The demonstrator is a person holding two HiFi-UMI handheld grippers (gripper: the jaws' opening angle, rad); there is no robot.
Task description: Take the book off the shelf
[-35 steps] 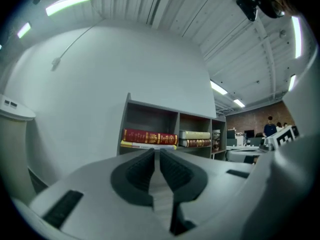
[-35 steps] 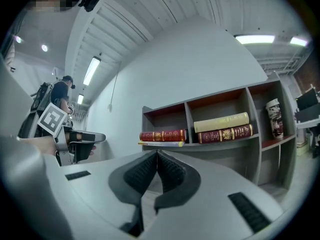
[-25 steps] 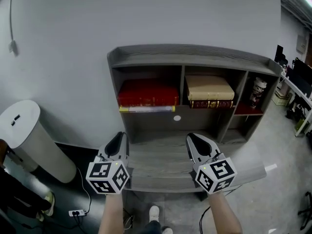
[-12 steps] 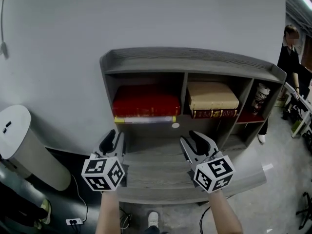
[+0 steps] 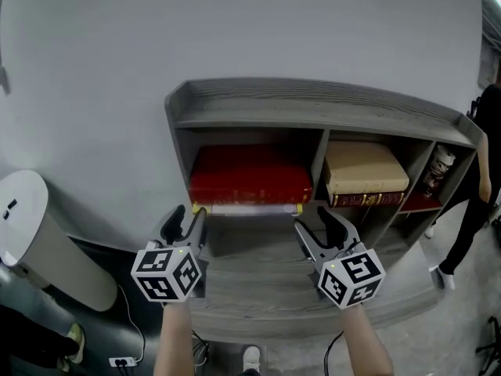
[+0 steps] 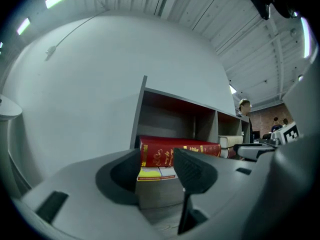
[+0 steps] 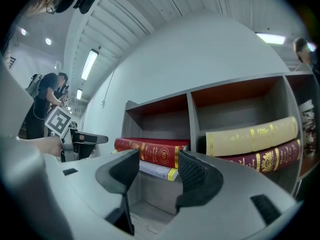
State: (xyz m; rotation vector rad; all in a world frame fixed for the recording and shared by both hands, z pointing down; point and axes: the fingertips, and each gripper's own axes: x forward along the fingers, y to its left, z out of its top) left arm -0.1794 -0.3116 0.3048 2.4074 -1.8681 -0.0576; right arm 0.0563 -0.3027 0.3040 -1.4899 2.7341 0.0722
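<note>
A thick red book (image 5: 250, 175) lies flat on a thin white-and-yellow book (image 5: 246, 208) in the left compartment of the grey shelf (image 5: 313, 100). My left gripper (image 5: 186, 215) hovers just in front of the books' left end. Its jaws are opening with nothing between them. My right gripper (image 5: 315, 222) hangs in front of their right end, jaws also opening and empty. In the left gripper view the red book (image 6: 180, 154) shows beyond the left gripper (image 6: 157, 166). The right gripper view has the red book (image 7: 150, 151) behind the right gripper (image 7: 155, 171).
A tan book (image 5: 365, 165) rests on a maroon book (image 5: 368, 200) in the middle compartment. A small figurine (image 5: 440, 167) stands in the right one. The grey ledge (image 5: 258, 288) lies under both grippers. A white round bin (image 5: 39, 233) stands left; a person (image 5: 477, 171) stands right.
Both grippers' jaws went from shut to spread apart. The grippers came closer to the red book's compartment. A person has walked in at the right.
</note>
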